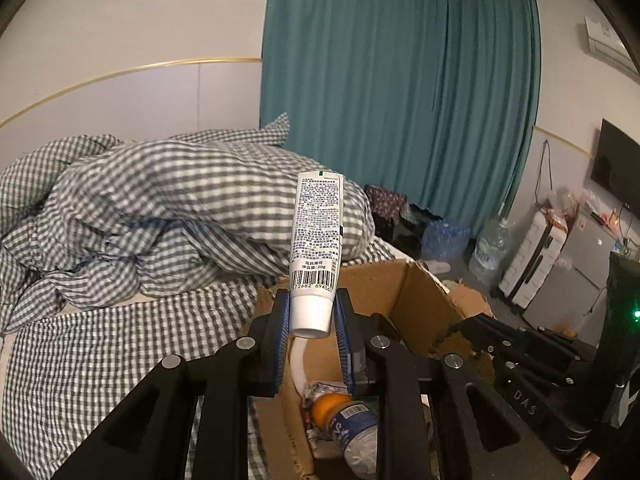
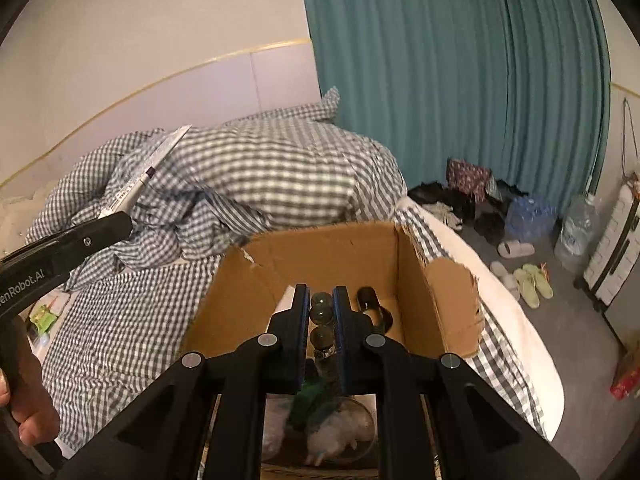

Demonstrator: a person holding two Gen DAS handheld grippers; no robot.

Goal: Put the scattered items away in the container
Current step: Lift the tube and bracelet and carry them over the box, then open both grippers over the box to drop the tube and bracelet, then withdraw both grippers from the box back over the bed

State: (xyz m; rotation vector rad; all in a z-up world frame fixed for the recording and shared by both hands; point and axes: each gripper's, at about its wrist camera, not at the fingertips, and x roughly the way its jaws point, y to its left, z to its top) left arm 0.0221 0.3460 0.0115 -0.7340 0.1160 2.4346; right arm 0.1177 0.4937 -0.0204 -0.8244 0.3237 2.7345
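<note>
Left tongs (image 1: 311, 316) clamped on the cap end of a white printed plastic tube (image 1: 317, 240), upright at frame centre above the open brown cardboard box (image 1: 412, 292). Right tongs (image 2: 321, 312) clamped on a string of dark glass beads (image 2: 322, 314) over the same box, lower centre.

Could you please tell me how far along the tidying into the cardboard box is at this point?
Well underway. Already in the cardboard box: a plastic bottle with an orange cap and some wrappers. In hand: the left tool grips a white tube cap-down above the box, and the right tool is shut on a string of dark beads over it. Left: dropping both in; a small green packet lies on the bed.
</note>
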